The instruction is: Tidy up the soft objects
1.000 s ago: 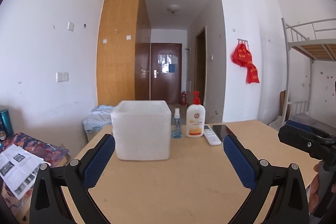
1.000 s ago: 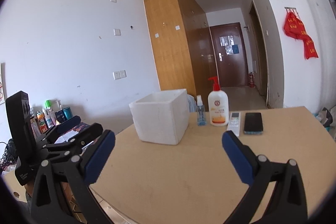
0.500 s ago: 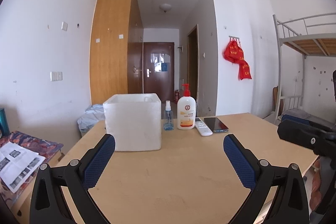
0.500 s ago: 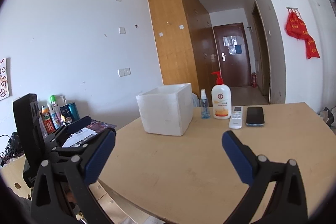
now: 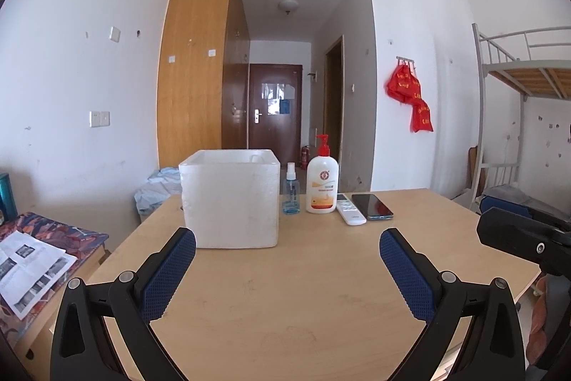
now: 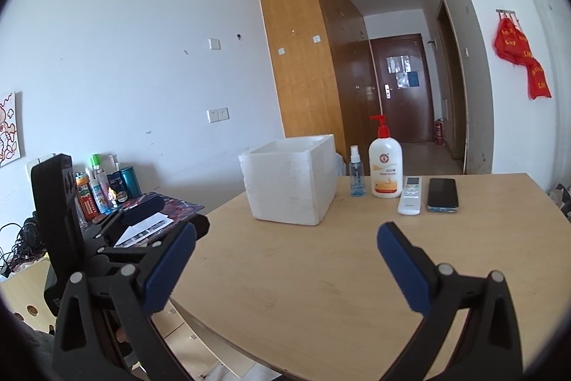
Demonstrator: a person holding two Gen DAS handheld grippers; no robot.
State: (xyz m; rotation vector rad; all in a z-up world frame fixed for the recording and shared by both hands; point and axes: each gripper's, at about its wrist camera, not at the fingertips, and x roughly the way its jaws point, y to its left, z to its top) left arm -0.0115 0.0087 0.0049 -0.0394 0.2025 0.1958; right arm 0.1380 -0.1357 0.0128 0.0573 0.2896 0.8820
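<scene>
A white foam box (image 5: 230, 197) stands open-topped on the wooden table (image 5: 292, 291), left of centre; it also shows in the right wrist view (image 6: 291, 179). My left gripper (image 5: 287, 249) is open and empty, held above the table's near part, short of the box. My right gripper (image 6: 287, 243) is open and empty, above the table's near edge. The right gripper's body (image 5: 524, 238) shows at the right of the left wrist view; the left gripper's body (image 6: 71, 224) shows at the left of the right wrist view. No soft object on the table is in view.
Behind the box stand a small blue spray bottle (image 5: 291, 193), a white pump bottle (image 5: 322, 183), a white remote (image 5: 350, 213) and a black phone (image 5: 372, 206). A side desk with papers (image 5: 32, 266) and bottles (image 6: 103, 188) is left. A bunk bed (image 5: 517, 95) is right.
Both grippers have pulled back from the table and tilted up, so the box and bottles look smaller and farther off. Both stay open.
</scene>
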